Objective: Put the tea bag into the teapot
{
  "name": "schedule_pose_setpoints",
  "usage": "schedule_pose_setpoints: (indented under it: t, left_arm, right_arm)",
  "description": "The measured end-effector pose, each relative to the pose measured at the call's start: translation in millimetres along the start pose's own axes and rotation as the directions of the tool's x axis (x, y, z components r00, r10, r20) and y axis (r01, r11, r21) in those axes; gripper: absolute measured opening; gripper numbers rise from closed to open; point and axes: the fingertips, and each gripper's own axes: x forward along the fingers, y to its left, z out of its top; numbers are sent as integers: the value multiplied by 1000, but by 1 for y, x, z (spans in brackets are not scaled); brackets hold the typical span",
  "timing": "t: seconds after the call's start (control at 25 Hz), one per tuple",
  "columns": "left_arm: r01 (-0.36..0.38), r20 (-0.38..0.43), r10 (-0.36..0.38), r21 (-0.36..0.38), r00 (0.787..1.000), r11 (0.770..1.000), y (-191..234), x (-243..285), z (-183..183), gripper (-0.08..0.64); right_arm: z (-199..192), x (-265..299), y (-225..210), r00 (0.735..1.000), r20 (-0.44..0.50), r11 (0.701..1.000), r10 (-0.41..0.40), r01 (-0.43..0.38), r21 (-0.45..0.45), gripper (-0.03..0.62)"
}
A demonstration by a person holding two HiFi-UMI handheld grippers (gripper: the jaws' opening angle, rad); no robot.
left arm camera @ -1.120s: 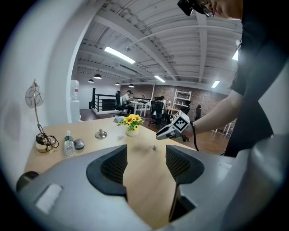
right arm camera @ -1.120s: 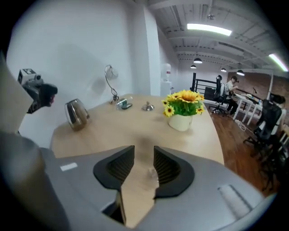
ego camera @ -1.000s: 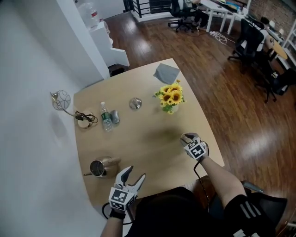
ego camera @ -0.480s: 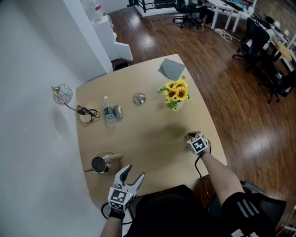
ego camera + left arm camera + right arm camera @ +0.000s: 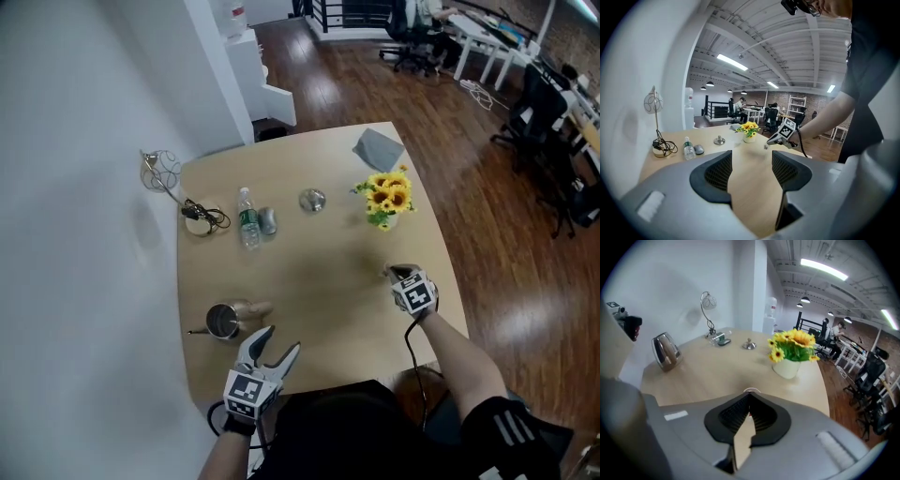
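The steel teapot [image 5: 225, 321] stands open-topped at the table's near left; it also shows in the right gripper view [image 5: 665, 351]. Just in front of it, at the near edge, my left gripper [image 5: 277, 345] is open with nothing between its jaws [image 5: 751, 171]. My right gripper [image 5: 394, 273] is low over the table's right side, below the flowers. Its jaws are shut [image 5: 750, 397], and a small white bit of the tea bag [image 5: 750, 391] peeks out at their tips. In the left gripper view the tea bag [image 5: 765, 146] is a small pale speck at that gripper's tip.
A vase of sunflowers [image 5: 387, 199] stands just beyond the right gripper. Farther back are a round metal lid [image 5: 312, 200], a water bottle [image 5: 247, 220], a grey mouse [image 5: 268, 221], a corded disc [image 5: 199, 217], a wire lamp [image 5: 161, 169] and a grey cloth [image 5: 379, 148].
The right gripper's jaws have closed near the table's right edge. The head view has shifted, so the table sits further right in the picture. The left gripper has barely moved.
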Motion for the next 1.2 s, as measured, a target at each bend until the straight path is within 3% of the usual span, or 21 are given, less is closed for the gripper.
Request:
schedule_pose_setpoints:
  t: [0.16, 0.32, 0.44, 0.6, 0.72, 0.84, 1.04, 1.2]
  left_arm:
    - [-53, 26, 53, -2, 998, 999, 27, -22, -1, 263]
    - [-121, 36, 121, -20, 992, 992, 60, -50, -10, 263]
    - [-175, 42, 176, -32, 983, 984, 81, -73, -15, 263]
    - [-225, 44, 227, -57, 973, 973, 102, -102, -28, 262]
    - [-248, 39, 251, -72, 967, 966, 111, -119, -40, 263]
    - [-264, 32, 268, -89, 963, 960, 118, -133, -50, 264]
    - [-276, 23, 279, -109, 960, 955, 124, -148, -62, 263]
    - [-275, 16, 279, -118, 960, 954, 125, -154, -70, 263]
  right_arm:
    - [75, -11, 46, 989, 124, 995, 79, -70, -75, 9]
    - [151, -23, 118, 953, 231, 973, 197, -161, -165, 9]
    - [198, -36, 183, 910, 286, 938, 300, -227, -261, 9]
    - [235, -46, 278, 843, 295, 867, 450, -332, -372, 9]
    - [246, -49, 342, 799, 277, 810, 535, -391, -436, 9]
    - [242, -43, 393, 779, 230, 762, 584, -428, -486, 9]
    - [217, -20, 446, 781, 132, 710, 610, -465, -529, 9]
    - [195, -1, 465, 814, 58, 686, 578, -446, -576, 9]
